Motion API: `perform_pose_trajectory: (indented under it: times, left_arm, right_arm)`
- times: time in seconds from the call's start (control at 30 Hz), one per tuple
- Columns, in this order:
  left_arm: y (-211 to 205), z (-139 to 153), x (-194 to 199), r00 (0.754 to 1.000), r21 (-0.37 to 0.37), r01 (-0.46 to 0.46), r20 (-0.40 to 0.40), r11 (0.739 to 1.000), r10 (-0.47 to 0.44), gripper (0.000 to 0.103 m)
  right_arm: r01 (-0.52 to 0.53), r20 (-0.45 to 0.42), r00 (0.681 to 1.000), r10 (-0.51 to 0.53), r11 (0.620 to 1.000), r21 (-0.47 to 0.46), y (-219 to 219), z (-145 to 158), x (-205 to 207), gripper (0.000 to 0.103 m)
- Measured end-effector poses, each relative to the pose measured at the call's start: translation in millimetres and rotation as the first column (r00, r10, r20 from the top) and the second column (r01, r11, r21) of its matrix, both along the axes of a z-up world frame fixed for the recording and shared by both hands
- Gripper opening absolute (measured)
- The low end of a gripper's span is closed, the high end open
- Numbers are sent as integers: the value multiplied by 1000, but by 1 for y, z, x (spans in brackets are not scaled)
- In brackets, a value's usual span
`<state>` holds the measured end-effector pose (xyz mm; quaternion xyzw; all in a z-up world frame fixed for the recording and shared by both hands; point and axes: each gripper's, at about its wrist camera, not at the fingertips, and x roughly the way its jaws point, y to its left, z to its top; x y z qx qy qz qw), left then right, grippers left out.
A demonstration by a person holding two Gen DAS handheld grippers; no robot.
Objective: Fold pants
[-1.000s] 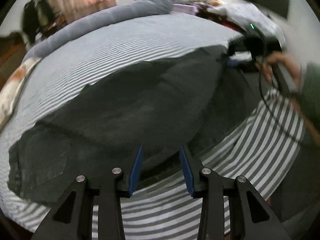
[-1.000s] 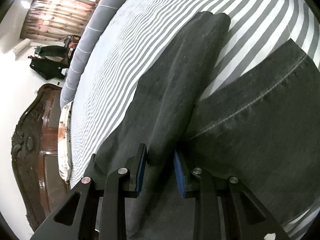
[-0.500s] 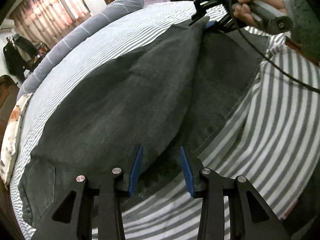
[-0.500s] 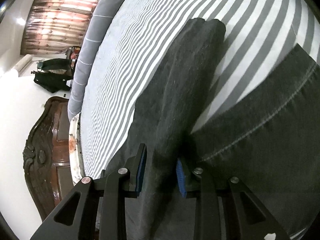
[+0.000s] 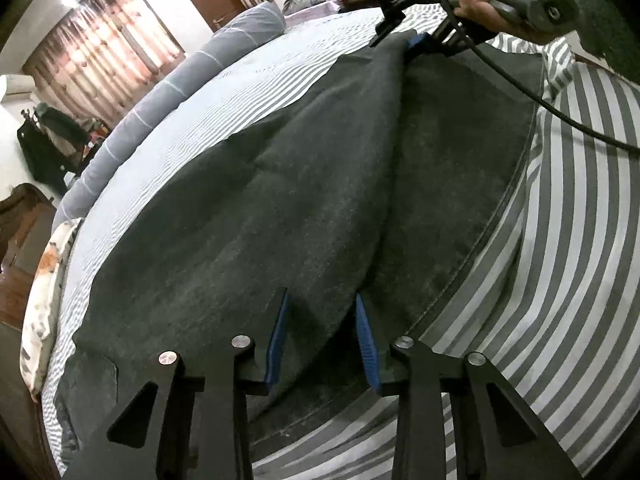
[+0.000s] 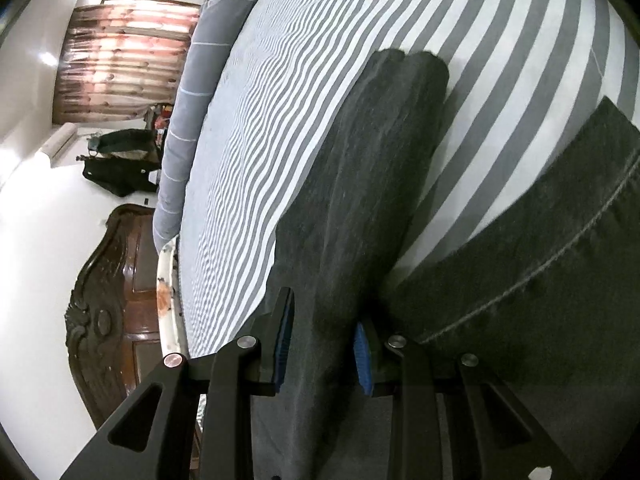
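Denim, by the look of it: the dark charcoal pair of pants (image 5: 248,216) lies spread across the grey-and-white striped bedsheet (image 5: 568,208), one leg drawn up in a ridge over the other. Such cloth I judge fairly heavy and limp, with enough grip not to slide from rubber pads (the stitched seams and hems are the firmest places to pinch).

The left gripper (image 5: 322,340) is closing its blue-padded jaws on the raised fold of fabric near the waist end; cloth sits between them, though I cannot tell whether the pads already press it. The right gripper (image 6: 324,344) stands narrow, clamped on the bunched ridge of the leg further along, a hand (image 5: 488,0) on its handle.

Held at both ends of the edge, the leg should carry over flat; gripped only mid-panel, it would sag and crease.
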<state>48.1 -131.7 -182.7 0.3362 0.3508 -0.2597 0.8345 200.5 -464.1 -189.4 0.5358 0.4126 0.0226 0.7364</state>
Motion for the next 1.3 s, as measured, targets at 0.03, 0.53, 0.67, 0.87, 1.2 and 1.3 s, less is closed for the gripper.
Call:
perform_pose_trajectory:
  times: [0.03, 0.53, 0.67, 0.87, 1.2, 1.3]
  left_arm:
    - [0, 0, -1, 1000, 3, -3, 5, 1000, 3, 26]
    - [16, 33, 14, 999, -128, -46, -12, 991, 45, 5]
    - [26, 37, 24, 992, -193, -104, -85, 976, 89, 5]
    - [41, 25, 39, 961, -222, -215, -220, 951, 166, 5]
    - [49, 10, 40, 947, -250, -241, -272, 938, 171, 5]
    - [50, 8, 41, 946, -258, -245, -277, 935, 171, 5]
  right_arm:
    - [0, 2, 1000, 0, 1000, -4, -1, 0, 1, 24]
    - [-163, -49, 987, 155, 949, -271, 27, 72, 47, 8]
    - [-285, -50, 957, 285, 898, -334, 68, 99, 103, 12]
    - [-323, 16, 939, 343, 900, -292, 110, 110, 159, 23]
    - [-285, -77, 958, 275, 902, -324, 65, 78, 141, 23]
    - [-264, -70, 965, 254, 925, -273, 58, 69, 145, 23]
